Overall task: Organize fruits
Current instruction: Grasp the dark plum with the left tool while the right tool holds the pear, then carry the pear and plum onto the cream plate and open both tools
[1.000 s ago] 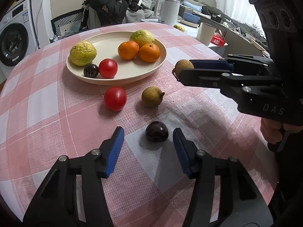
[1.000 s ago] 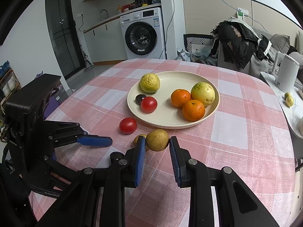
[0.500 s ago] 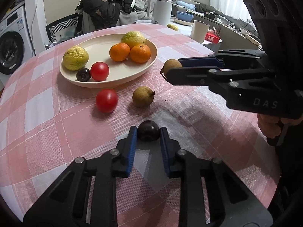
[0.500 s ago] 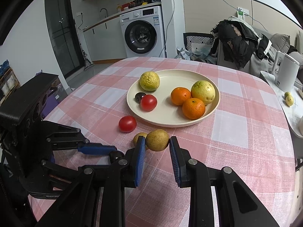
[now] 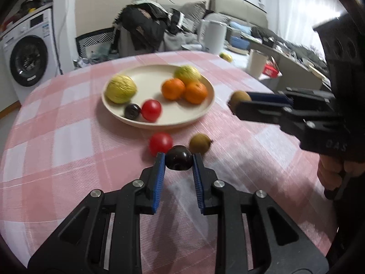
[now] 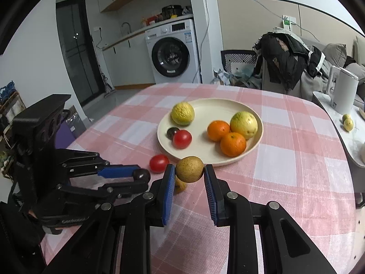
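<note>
Blue pads of my left gripper [image 5: 178,161] were clamped on a dark plum [image 5: 178,160], one pad pressing each side of it, the fruit sitting right at the fingertips. Just beyond those tips, on the pink checked tablecloth [image 5: 68,137], lay a red tomato [image 5: 160,143] slightly to the left and a brownish-green fruit [image 5: 200,143] slightly to the right, both close to the plum. Farther ahead stood the cream plate [image 5: 205,114], holding two yellow-green guavas [image 5: 121,88], two oranges [image 5: 173,88], another tomato and another dark plum.

My right gripper [image 6: 189,169] was closed on a second brown fruit [image 6: 189,169], pinched between its blue pads and lifted clear of the cloth. From its own camera the near rim of the plate sat just past that fruit, and the loose tomato lay ahead and left of the jaws. The left gripper reached in from the left side there, its plum showing at its tip. In the left wrist view the right gripper crossed from the right edge, a hand [image 5: 330,173] wrapped round its grip below. That view was blurred, so finer detail on the plate fruit I could not tell.
</note>
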